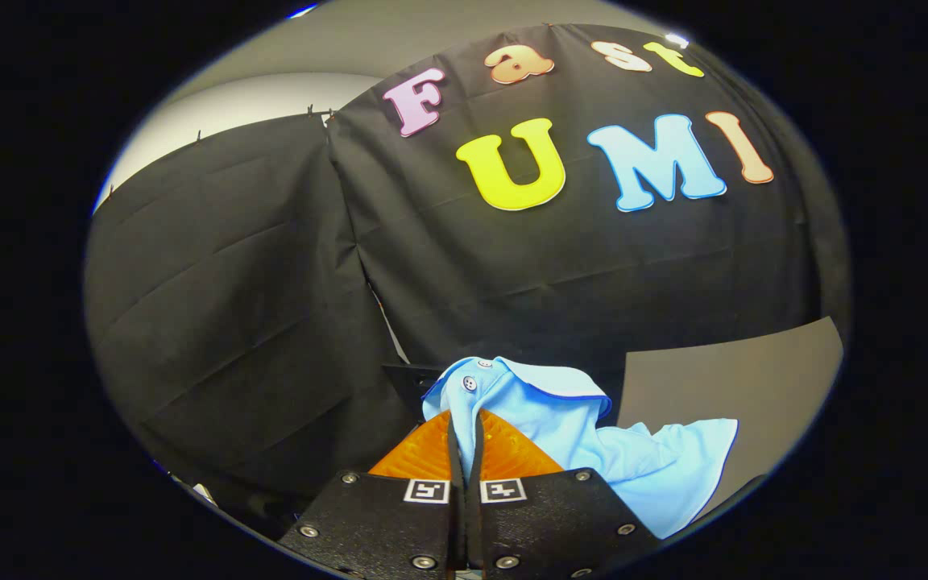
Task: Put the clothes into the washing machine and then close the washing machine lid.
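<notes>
My gripper (464, 427) is raised, fingers (424, 455) pinched nearly together on a fold of shirt (561, 427).

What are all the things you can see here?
Shirt: one, light blue with small buttons and a darker blue collar edge, pinched between the jaws and draping off to one side just ahead of them.
Booth wall: black cloth, hanging behind the shirt.
Grey board: one, flat, beyond the shirt, against the cloth.
Room wall: pale, above the black cloth.
Gripper: one, its jaws closed on a fold of the shirt, both pressing it.
</notes>
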